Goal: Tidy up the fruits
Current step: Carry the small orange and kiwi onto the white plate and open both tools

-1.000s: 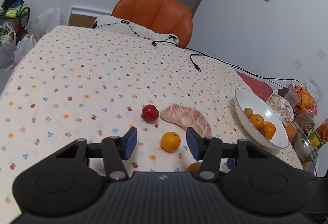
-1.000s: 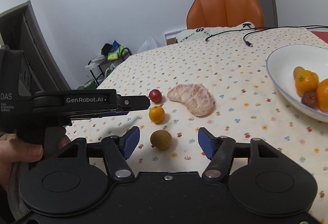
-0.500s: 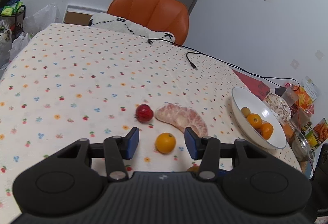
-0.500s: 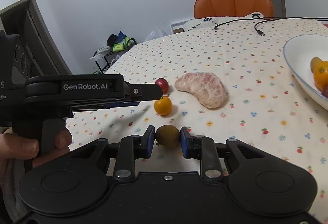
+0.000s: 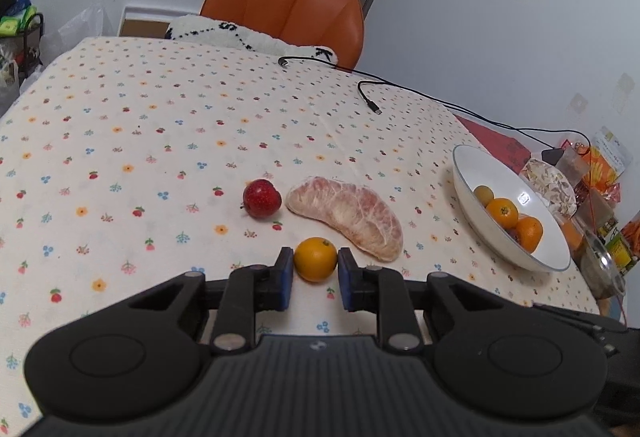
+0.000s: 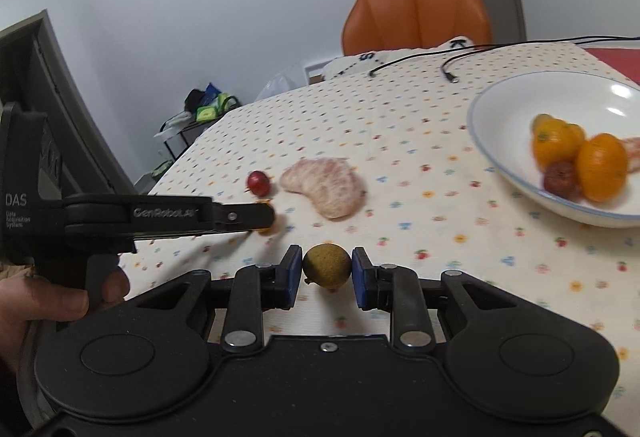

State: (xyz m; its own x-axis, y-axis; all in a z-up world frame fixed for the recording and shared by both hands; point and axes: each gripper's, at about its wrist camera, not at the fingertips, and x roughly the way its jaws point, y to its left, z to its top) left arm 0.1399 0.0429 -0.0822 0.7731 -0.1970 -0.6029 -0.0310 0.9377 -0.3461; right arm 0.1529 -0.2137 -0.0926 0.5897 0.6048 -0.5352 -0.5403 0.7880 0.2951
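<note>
Left tool [image 5: 315, 279]: blue pads clamped on the orange [image 5: 315, 258], low over the table [image 5: 160, 141]. Right tool [image 6: 326, 277]: pads clamped on a brown-green round fruit [image 6: 327, 265], raised above the cloth. Red fruit [image 5: 261, 198] and peeled pomelo segment [image 5: 346, 211] lie beyond; white bowl [image 5: 472, 173] to the right holds oranges.

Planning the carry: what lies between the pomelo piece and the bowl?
Bare tablecloth between pomelo piece and bowl; left wrist view shows it.
</note>
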